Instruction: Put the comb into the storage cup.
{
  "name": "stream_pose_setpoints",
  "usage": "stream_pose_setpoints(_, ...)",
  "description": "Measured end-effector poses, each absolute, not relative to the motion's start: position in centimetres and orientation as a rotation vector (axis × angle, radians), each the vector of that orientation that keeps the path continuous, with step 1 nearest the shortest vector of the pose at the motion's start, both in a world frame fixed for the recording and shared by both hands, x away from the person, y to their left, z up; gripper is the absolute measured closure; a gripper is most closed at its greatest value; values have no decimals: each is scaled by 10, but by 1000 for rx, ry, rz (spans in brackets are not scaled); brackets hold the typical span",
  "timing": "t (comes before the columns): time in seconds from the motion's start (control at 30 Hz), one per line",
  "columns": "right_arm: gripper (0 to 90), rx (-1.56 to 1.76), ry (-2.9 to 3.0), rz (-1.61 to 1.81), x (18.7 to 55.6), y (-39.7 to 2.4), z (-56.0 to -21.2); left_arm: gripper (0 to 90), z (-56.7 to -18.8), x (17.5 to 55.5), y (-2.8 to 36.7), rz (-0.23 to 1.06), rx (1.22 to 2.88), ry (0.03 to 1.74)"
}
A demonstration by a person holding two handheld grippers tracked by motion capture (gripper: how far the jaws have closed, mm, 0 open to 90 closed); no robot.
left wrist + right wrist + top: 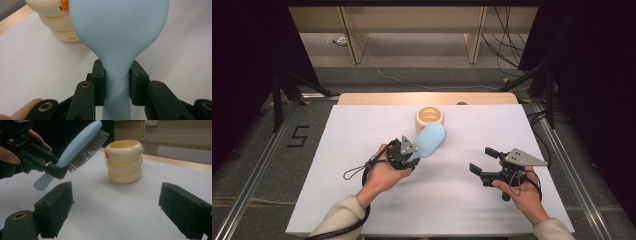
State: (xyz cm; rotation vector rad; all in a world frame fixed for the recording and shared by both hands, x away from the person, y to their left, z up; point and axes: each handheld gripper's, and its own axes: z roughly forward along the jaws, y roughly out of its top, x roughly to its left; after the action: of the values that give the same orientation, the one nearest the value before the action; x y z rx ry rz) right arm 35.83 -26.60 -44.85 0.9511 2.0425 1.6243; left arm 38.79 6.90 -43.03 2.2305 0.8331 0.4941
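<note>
Nearest, at about 4 o'clock on the white table (362, 200), the right gripper (484, 161) hovers with its jaws spread wide and nothing between them. At about 8 o'clock, the left gripper (408, 156) pinches the one blue hairbrush (430, 139) by its narrow neck, lifted off the table, bristles facing down, head angled toward 12 o'clock. Just beyond sits one cream ringed holder (430, 118), open-topped, probably where the brush is meant to go.
</note>
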Motion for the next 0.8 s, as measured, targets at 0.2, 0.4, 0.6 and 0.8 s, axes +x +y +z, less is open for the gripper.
stream_pose_setpoints(0.2,131,962,2038,1671,362,-257,-444,698,-430,387,65,491,2232,820)
stream_pose_setpoints(0.4,126,944,2053,1672,367,-244,-442,698,-432,387,60,487,2234,806)
stream_pose_setpoints(0.6,122,942,2061,1675,370,-235,-440,699,-433,385,55,490,2227,797)
stream_pose_setpoints(0.8,115,951,2048,1681,373,-229,-437,698,-432,383,49,480,2231,783)
